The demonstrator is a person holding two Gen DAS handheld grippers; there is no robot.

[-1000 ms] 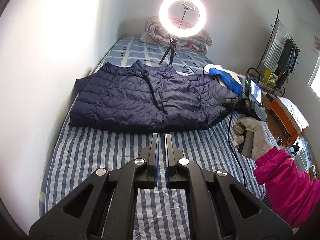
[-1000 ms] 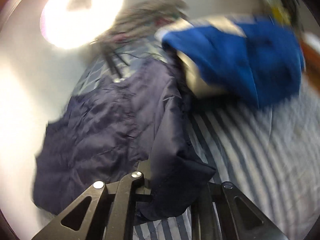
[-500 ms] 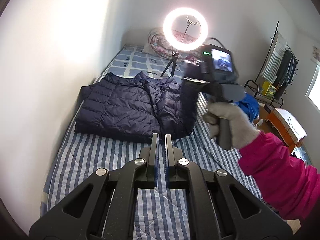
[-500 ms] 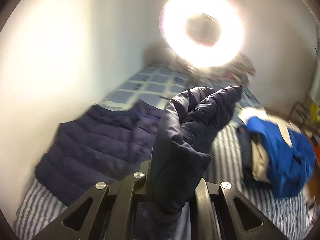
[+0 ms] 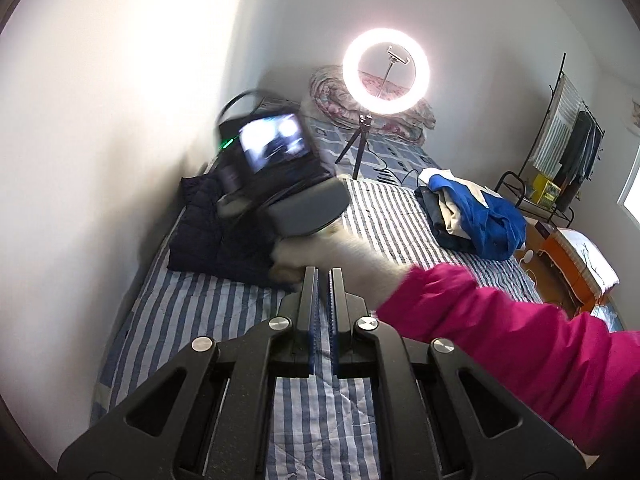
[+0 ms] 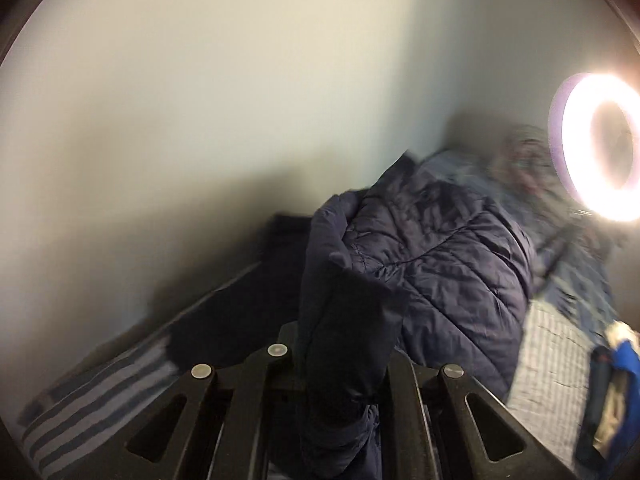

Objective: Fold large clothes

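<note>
Left wrist view looks down along the left tongs (image 5: 323, 276), whose two fingers are pressed together with nothing between them, held above the striped bed (image 5: 224, 316). Beyond them a gloved hand (image 5: 320, 252) in a pink sleeve (image 5: 512, 344) reaches across toward the wall side, carrying the right tongs' body with its lit screen (image 5: 276, 144), blurred by motion. Under that hand the navy puffer jacket (image 5: 216, 236) lies bunched at the wall edge of the bed, most of it hidden behind the device. Farther along the mattress stands a glowing ring light (image 5: 386, 71) on a small tripod, with a rolled quilt (image 5: 332, 92) behind it, and a heap of blue and cream clothes (image 5: 476, 216) sits well apart from the jacket on the far side. A clothes rack (image 5: 572, 136) stands by the far wall. From the right wrist view, the right tongs (image 6: 344, 364) are pinching a thick fold of the navy puffer jacket (image 6: 448, 264); the dark fabric fills the gap between the fingers and drapes down over them, while the rest of the jacket lies doubled over itself against the wall. This view is blurred.
</note>
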